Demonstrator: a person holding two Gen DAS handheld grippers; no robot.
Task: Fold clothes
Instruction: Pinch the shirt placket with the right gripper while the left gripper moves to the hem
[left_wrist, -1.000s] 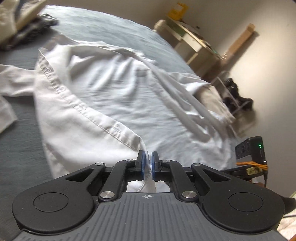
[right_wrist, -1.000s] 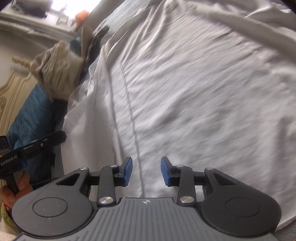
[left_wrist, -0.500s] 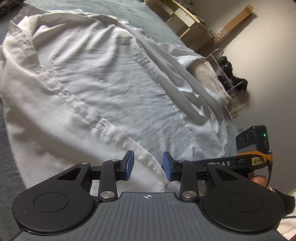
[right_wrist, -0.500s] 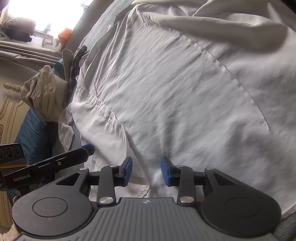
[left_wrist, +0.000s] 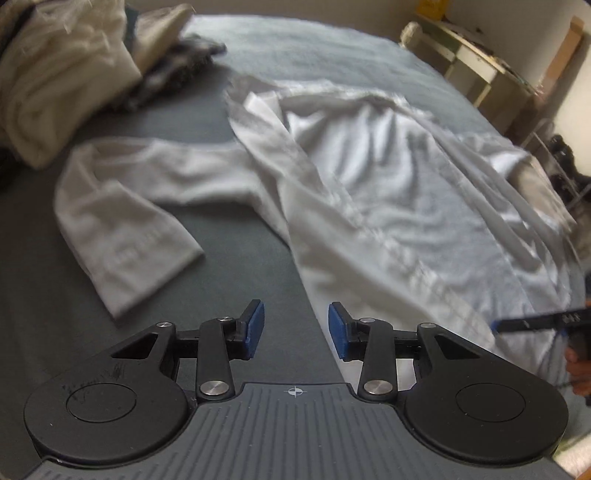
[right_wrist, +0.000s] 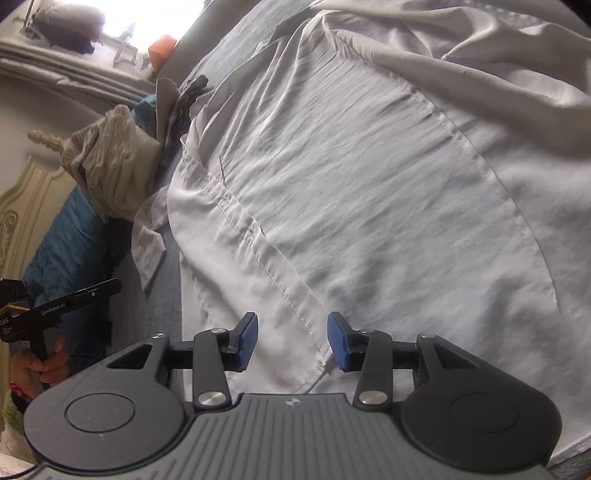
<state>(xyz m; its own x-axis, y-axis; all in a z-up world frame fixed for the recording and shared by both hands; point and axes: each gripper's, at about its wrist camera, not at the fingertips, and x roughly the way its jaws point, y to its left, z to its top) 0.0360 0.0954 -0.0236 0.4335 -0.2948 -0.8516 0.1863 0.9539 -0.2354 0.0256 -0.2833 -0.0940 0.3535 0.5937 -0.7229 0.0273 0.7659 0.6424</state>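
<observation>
- On my right wrist view, the other tool at the left edge carries white lettering that reads "GenRobot.AI" along its bar; a second word on its body is cut off, ending in "DAS".
- In my left wrist view the far tool at the right edge shows a few pale characters, too blurred to read.
- The white shirt lies spread open on the grey bed cover, wrinkled across its middle, with a stitched button placket running down it.
- One sleeve reaches out from the shirt's left side and bends back on itself, cuff end nearest my left tool.
- In the right wrist view the shirt fills most of the frame; I can see a curved seam line and a small dark button on the placket.
- My left gripper hangs over bare bed cover just beside the shirt's lower edge; its jaws are opening, blue pads apart, with nothing between them.
- My right gripper sits over the shirt's hem corner; its jaws are opening too, with the cloth lying below the gap and no pad pressing on it.
- Beyond the shirt's collar end lies a heap of beige and dark clothes.
- A hand holds the left tool's grip.
</observation>
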